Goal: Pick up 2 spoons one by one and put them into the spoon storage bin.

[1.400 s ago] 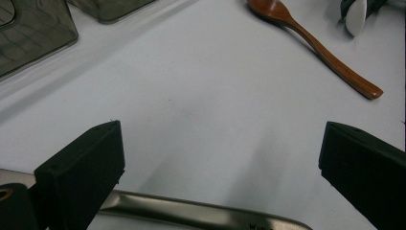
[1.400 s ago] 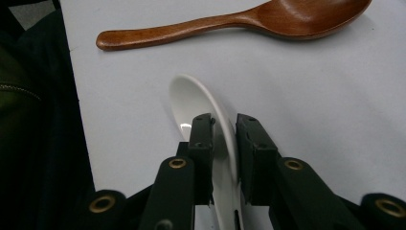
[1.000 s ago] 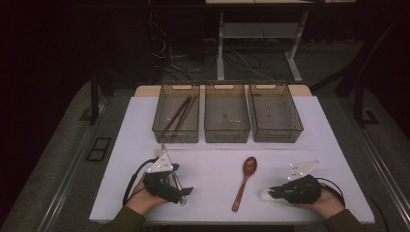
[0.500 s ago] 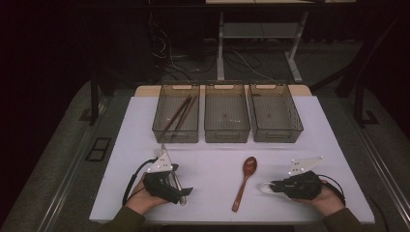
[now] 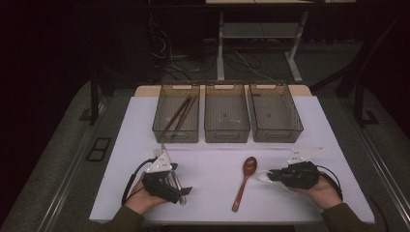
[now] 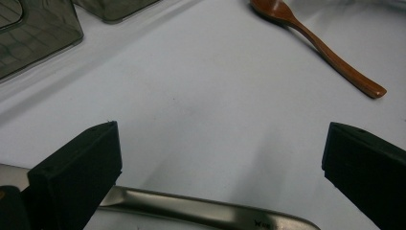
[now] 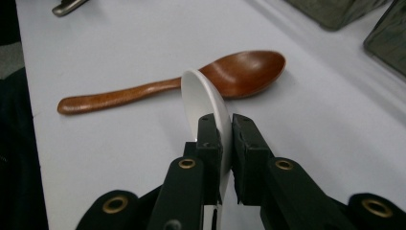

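My right gripper (image 5: 270, 176) (image 7: 226, 125) is shut on a white spoon (image 5: 262, 177) (image 7: 203, 93), pinching it edge-on just above the table, with its bowl end pointing toward a brown wooden spoon (image 5: 243, 182) (image 7: 239, 72). The wooden spoon (image 6: 325, 48) lies flat on the white table (image 5: 212, 159) between the two hands. My left gripper (image 5: 181, 185) (image 6: 220, 153) rests near the front left with its jaws wide open. A metal utensil handle (image 5: 178, 187) (image 6: 201, 211) lies across the table at the base of the gap, with neither pad pressing on it.
Three smoky clear bins stand in a row at the back: the left bin (image 5: 159, 126) holds dark chopsticks (image 5: 178, 116), while the middle bin (image 5: 227, 136) and right bin (image 5: 296, 126) look nearly bare. The table's front edge runs just below both hands.
My right gripper, with the white spoon in it, has shifted a little away from the front edge. The left gripper and the wooden spoon have stayed put.
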### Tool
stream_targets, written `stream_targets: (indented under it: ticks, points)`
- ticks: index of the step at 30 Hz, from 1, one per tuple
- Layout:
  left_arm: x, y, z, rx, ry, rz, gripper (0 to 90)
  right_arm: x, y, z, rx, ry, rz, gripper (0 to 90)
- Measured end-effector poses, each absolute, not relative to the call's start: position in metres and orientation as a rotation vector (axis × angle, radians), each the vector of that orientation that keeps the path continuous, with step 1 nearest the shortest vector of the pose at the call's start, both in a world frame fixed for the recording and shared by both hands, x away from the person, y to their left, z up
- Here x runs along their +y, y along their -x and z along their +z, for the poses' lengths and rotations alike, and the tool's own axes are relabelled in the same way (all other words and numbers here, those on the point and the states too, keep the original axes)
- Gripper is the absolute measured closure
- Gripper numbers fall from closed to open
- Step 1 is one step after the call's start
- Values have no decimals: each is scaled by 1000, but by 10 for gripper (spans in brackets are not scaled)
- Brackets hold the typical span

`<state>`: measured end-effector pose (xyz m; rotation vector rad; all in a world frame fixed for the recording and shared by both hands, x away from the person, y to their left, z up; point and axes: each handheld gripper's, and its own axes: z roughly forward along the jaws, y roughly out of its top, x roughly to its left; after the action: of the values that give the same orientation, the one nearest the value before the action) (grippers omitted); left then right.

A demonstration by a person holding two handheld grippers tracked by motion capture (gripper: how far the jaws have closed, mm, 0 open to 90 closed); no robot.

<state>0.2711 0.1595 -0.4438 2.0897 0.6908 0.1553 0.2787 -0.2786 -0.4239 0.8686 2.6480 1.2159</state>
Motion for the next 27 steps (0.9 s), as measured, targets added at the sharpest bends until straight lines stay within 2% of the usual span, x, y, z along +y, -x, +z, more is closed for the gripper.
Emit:
stream_targets:
  ticks: [27]
  points:
    - [159,-271,-444,685,-2091,153,0,-261,-315,-397,2535,-863,1340,821]
